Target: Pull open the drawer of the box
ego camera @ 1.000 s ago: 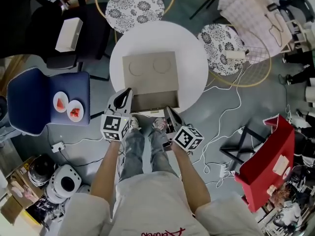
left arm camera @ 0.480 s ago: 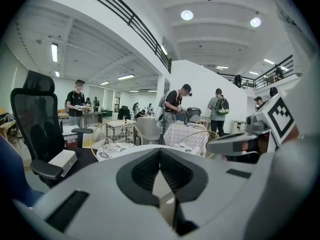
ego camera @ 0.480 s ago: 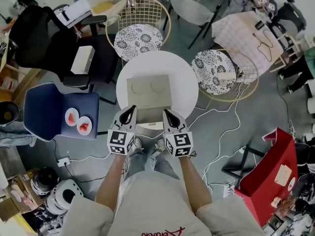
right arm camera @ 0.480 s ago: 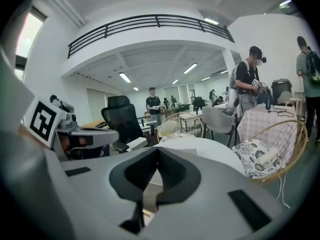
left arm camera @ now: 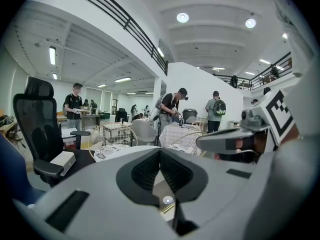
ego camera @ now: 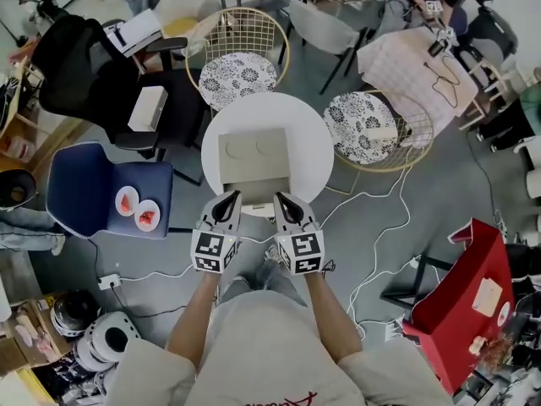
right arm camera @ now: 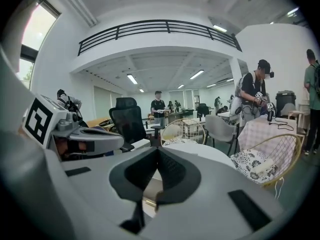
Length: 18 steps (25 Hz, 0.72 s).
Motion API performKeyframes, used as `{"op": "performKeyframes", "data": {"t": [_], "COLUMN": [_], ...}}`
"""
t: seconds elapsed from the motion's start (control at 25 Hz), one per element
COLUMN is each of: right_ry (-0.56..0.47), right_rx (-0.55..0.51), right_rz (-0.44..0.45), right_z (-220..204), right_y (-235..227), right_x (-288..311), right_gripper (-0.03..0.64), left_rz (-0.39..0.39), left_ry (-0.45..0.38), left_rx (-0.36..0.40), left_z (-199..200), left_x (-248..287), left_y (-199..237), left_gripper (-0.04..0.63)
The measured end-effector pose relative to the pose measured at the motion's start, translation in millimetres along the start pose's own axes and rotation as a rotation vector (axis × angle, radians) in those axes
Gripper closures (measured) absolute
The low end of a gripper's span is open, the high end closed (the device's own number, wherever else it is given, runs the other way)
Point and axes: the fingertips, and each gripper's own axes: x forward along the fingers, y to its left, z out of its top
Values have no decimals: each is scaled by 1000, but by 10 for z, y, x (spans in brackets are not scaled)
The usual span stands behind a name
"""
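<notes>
A beige box (ego camera: pixel 253 154) with two round marks on its lid stands on a round white table (ego camera: pixel 317 146). Its drawer front (ego camera: pixel 254 188) faces me and looks closed. My left gripper (ego camera: pixel 232 196) hangs just before the front's left end, its jaws together with nothing between them. My right gripper (ego camera: pixel 277 198) hangs beside it at the front's right end, shut and empty too. In the left gripper view, the left gripper's tips (left arm camera: pixel 160 151) meet above a bit of the box with a small round knob (left arm camera: pixel 168 200). In the right gripper view, the right gripper (right arm camera: pixel 157 152) looks over the table.
A blue chair (ego camera: pixel 80 194) at the left carries two small plates of red food (ego camera: pixel 136 208). Behind the table stand two wire chairs with patterned cushions (ego camera: pixel 243 69) (ego camera: pixel 364 122) and a black office chair (ego camera: pixel 76 64). A red bag (ego camera: pixel 461 288) and cables (ego camera: pixel 372 265) lie at the right.
Both grippers have risen from near my knees to the box's front edge. The right gripper has rolled, so its marker cube now faces up. The box has not moved.
</notes>
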Motion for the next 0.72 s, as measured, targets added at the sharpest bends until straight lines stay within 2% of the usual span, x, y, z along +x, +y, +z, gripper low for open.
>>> {"op": "performKeyframes", "data": {"t": [0.2,0.72], "right_ry": [-16,-40], "right_rx": [-6,5], "right_rz": [-11,-51], "right_z": [-12,-261], "right_y": [308,1306], "right_x": [-247,-1292], "right_gripper": [601,601], "left_rz": [-12,-38], "left_ry": [-41,-92], "left_rx": [10,36], "left_z": [58,-2], "left_x": [-312,-1638], "left_y": [-100,-536], "left_gripper": [583,583]}}
